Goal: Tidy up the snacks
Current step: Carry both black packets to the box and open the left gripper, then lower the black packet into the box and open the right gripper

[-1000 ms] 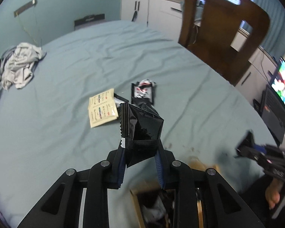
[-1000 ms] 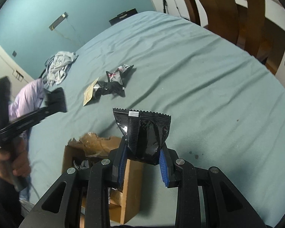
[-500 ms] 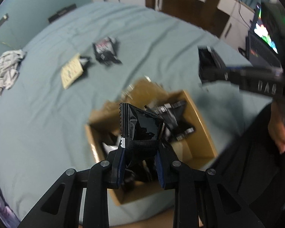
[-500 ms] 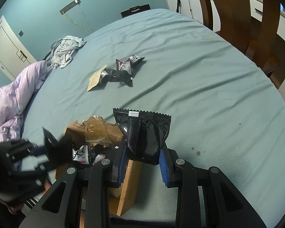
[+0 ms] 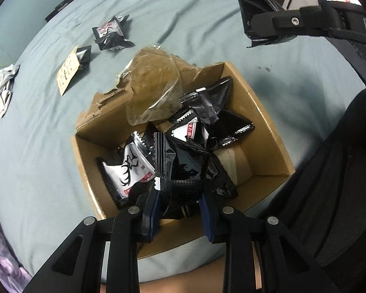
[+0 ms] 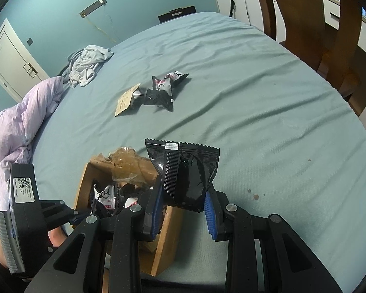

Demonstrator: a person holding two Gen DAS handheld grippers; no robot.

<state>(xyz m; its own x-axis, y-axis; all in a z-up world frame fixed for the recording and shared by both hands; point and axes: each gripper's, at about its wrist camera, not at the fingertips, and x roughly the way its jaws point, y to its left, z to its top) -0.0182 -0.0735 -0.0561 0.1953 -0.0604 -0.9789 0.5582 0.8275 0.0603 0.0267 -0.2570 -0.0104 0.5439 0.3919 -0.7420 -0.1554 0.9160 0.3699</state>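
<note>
Above the open cardboard box [image 5: 263, 131] on the bed [image 6: 256, 85], the left gripper [image 5: 180, 210], jaws just widening, held a black snack packet [image 5: 183, 163], while the right gripper [image 6: 183, 210] clamped another packet [image 6: 190, 171].

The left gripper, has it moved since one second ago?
Yes. The left gripper, with its black packet, came from above the bedsheet to over the cardboard box, jaws just opening.

Two downward wrist views, shared box [image 5: 263, 131]
</note>
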